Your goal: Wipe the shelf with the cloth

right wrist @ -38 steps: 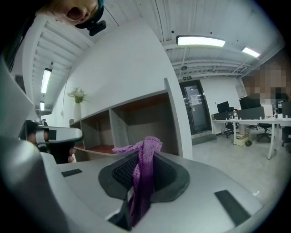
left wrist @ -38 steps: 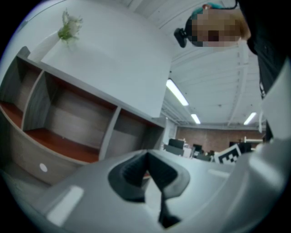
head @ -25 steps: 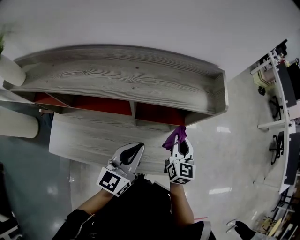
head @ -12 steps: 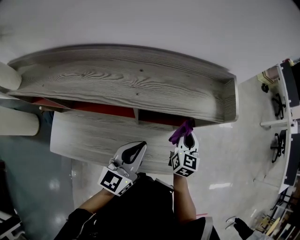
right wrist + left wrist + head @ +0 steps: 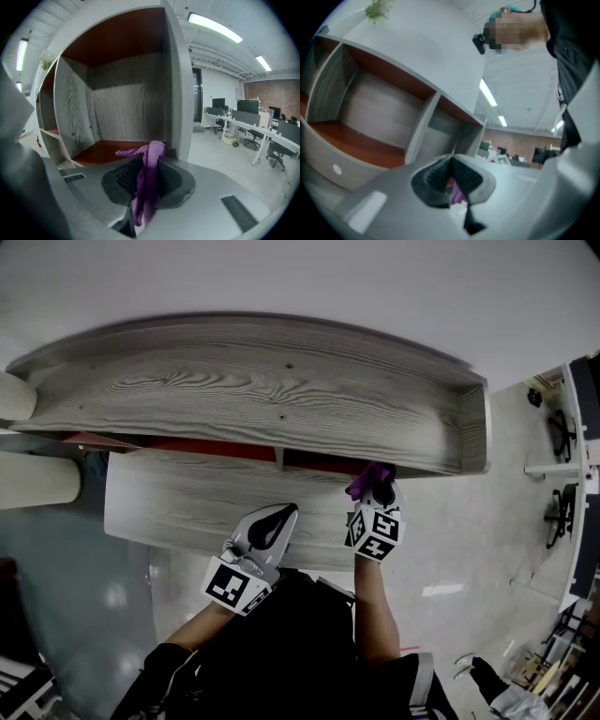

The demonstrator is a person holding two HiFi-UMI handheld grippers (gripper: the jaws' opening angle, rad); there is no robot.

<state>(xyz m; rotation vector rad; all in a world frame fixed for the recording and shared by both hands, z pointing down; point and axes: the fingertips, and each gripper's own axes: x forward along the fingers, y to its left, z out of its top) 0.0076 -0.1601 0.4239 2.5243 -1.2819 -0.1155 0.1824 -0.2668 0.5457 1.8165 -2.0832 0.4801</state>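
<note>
While right gripper clamps cloth at shelf edge | left gripper closed, empty

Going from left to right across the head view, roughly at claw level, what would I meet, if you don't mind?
White cylinder → left claw → right claw, shut on the cloth → desks at the right edge.

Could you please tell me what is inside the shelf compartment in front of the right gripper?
Only bare boards show: a grey wood back wall and reddish floor, nothing on it. The right gripper, shut on the purple cloth, covers the floor's near edge.
</note>
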